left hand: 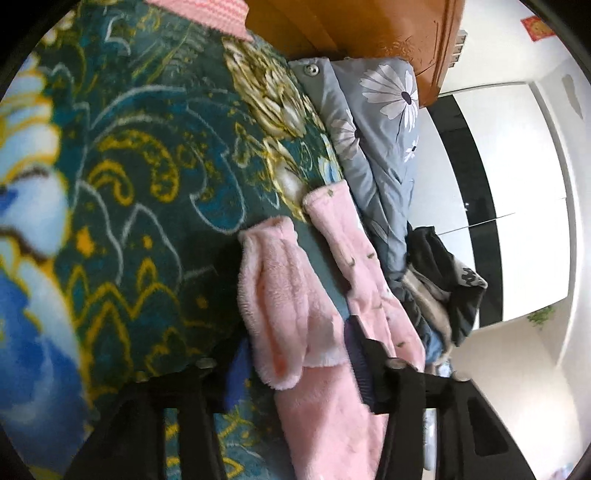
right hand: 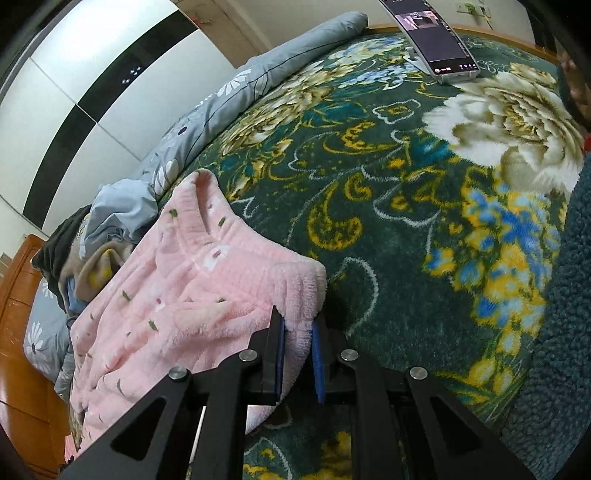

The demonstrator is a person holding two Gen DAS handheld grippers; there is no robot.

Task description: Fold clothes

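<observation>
Pink fleece trousers (right hand: 177, 302) with small flower print lie on a dark green floral blanket (right hand: 369, 166) covering the bed. My right gripper (right hand: 298, 325) is shut on the waistband corner of the pink trousers, fabric pinched between its blue pads. In the left wrist view the two trouser legs (left hand: 295, 295) stretch away from the camera. My left gripper (left hand: 295, 354) stands wide open around the pink fabric, its right finger (left hand: 373, 365) resting on the cloth and its left finger (left hand: 236, 373) apart from it.
A grey daisy-print duvet (right hand: 236, 88) lies bunched along the blanket's far side, with a pile of dark and beige clothes (left hand: 443, 280) on it. A phone on a stand (right hand: 432, 40) sits on the blanket. An orange wooden headboard (left hand: 369, 29) and a black-and-white wardrobe (left hand: 498, 184) border the bed.
</observation>
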